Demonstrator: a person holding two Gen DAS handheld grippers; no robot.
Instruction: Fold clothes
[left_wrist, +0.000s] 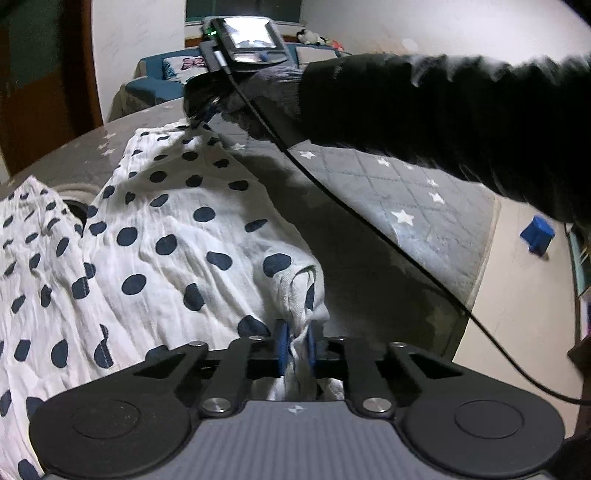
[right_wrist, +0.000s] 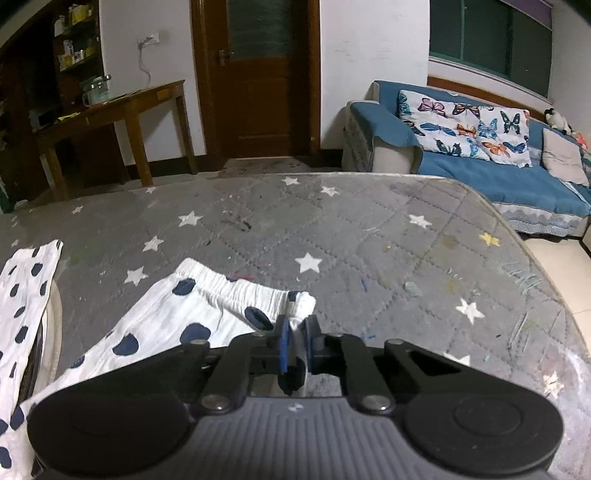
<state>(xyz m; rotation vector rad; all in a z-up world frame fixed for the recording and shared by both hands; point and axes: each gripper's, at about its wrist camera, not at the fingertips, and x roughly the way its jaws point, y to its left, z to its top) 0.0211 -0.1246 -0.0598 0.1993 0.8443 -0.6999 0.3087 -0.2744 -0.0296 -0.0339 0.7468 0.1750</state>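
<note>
Both grippers clamp polka-dot pants (left_wrist: 166, 236) on star-quilted tabletop (right_wrist: 332, 229): left gripper (left_wrist: 294, 349) pinches near corner, right gripper (right_wrist: 295, 345) waistband corner; garment's length runs between them, leftward.

The left wrist view sits low just behind the left gripper (left_wrist: 294, 345), looking along the polka-dot garment (left_wrist: 173, 236) toward the far edge of the star-quilted mat (left_wrist: 406, 192), with the right gripper (left_wrist: 201, 120) farther off. The right wrist view looks past the right gripper (right_wrist: 295, 343) (equally close to the cloth) across the mat toward the door (right_wrist: 258, 74). Both share garment, mat and blue sofa (right_wrist: 498, 177).
</note>
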